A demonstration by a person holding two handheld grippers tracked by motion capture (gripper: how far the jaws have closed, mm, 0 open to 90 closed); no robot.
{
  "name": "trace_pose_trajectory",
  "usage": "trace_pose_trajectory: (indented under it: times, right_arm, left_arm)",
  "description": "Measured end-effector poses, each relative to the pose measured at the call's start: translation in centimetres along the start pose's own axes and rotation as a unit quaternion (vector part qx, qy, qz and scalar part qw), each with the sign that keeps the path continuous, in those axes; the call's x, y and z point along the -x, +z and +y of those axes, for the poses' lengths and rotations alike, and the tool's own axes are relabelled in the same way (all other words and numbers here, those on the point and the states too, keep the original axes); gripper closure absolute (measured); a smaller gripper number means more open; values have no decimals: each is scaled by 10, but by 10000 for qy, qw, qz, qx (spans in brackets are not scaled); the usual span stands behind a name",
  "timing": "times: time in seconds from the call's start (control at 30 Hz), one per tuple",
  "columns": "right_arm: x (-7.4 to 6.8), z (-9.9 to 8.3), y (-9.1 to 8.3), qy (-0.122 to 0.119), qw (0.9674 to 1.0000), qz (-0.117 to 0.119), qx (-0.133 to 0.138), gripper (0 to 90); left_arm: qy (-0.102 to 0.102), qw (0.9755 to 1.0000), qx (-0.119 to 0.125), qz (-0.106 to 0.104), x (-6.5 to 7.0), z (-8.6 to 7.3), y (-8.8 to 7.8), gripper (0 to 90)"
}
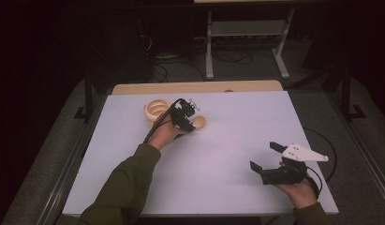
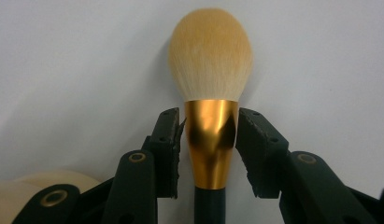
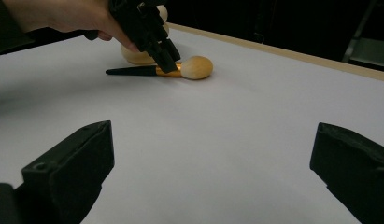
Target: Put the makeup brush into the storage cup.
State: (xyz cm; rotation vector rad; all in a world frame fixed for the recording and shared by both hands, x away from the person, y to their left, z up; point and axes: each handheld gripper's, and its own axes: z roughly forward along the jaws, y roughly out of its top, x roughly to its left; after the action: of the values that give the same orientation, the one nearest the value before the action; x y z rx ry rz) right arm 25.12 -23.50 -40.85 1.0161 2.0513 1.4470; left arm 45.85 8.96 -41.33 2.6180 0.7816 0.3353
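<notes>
A makeup brush [image 2: 210, 70] with a tan bristle head, gold ferrule and dark handle lies flat on the white table [image 1: 227, 154]. My left gripper [image 2: 209, 116] comes down over it, a jaw pressed against each side of the gold ferrule. In the high view the brush head [image 1: 198, 123] pokes out to the right of the left gripper [image 1: 188, 123]. The right gripper view has the brush [image 3: 196, 67] lying under the left gripper [image 3: 168, 60] far off. My right gripper [image 1: 264, 155] hovers open at the table's near right with nothing between its jaws [image 3: 213, 154].
A pale wooden bowl [image 1: 157, 111] stands just behind and left of the left hand, close to the brush handle. A wooden strip runs along the table's far edge [image 1: 195, 87]. Cables and a metal frame lie on the dark floor beyond.
</notes>
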Motion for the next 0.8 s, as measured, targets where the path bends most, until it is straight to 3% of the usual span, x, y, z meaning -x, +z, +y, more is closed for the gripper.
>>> trace_pose_trajectory:
  times: [0.8]
  right_arm:
    - [0, 0, 0, -13, 10000, -1, 0, 0]
  left_arm:
    - [15, 9999, -152, -59, 6, 1, 6, 613]
